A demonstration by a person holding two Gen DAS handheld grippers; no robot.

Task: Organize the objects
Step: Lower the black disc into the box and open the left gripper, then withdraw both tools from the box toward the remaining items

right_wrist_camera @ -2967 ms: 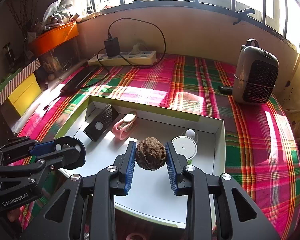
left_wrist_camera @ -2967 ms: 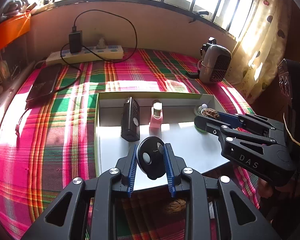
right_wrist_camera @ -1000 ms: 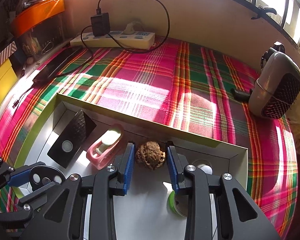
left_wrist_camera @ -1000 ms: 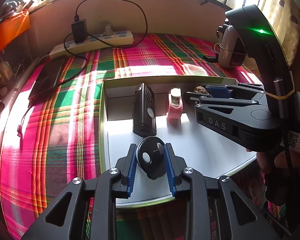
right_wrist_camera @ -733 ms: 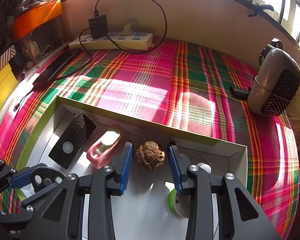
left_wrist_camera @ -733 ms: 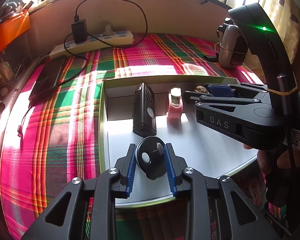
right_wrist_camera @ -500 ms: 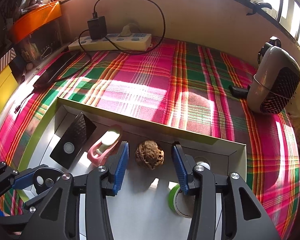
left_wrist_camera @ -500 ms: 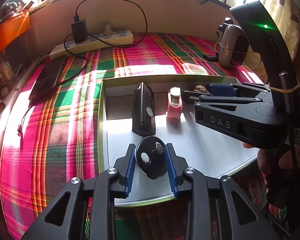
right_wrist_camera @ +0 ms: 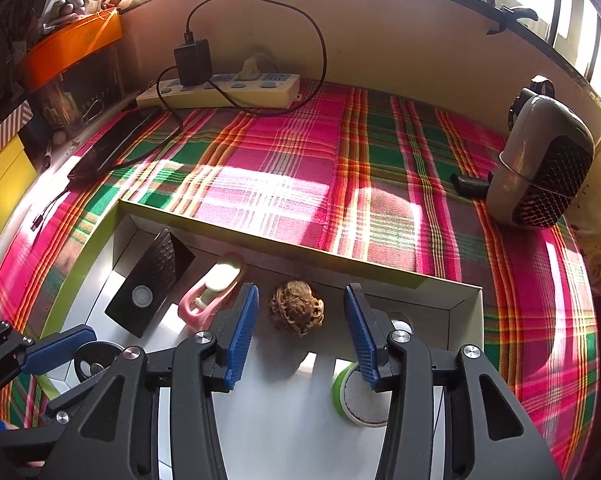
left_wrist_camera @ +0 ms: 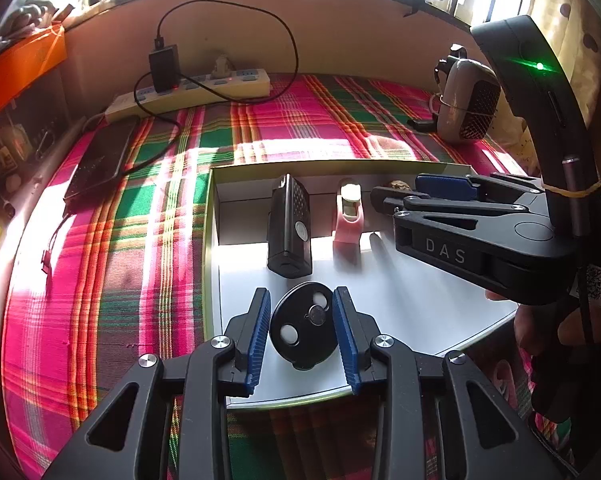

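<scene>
A shallow white box [left_wrist_camera: 380,280] with a green rim lies on the plaid cloth. My left gripper [left_wrist_camera: 300,292] hovers over its near edge, and its jaws are opening. A black disc [left_wrist_camera: 304,326] lies on the box floor between the blue pads, with a thin gap on each side. At the box's far wall my right gripper [right_wrist_camera: 301,290] stands open around a brown walnut [right_wrist_camera: 296,312], well clear of both pads. In the left wrist view the right gripper [left_wrist_camera: 392,192] reaches in from the right, with the walnut [left_wrist_camera: 398,185] just behind its tips.
Also in the box are a black rectangular device [left_wrist_camera: 288,224], a pink holder [left_wrist_camera: 350,216] and a green-rimmed round tin [right_wrist_camera: 356,396]. Beyond it lie a power strip [left_wrist_camera: 192,88] with charger and cable, a dark phone [left_wrist_camera: 100,156] and a grey heater [left_wrist_camera: 468,100].
Both grippers came down into the box, then widened their jaws. The disc and the walnut now rest free on the box floor. Neither hand has shifted lately.
</scene>
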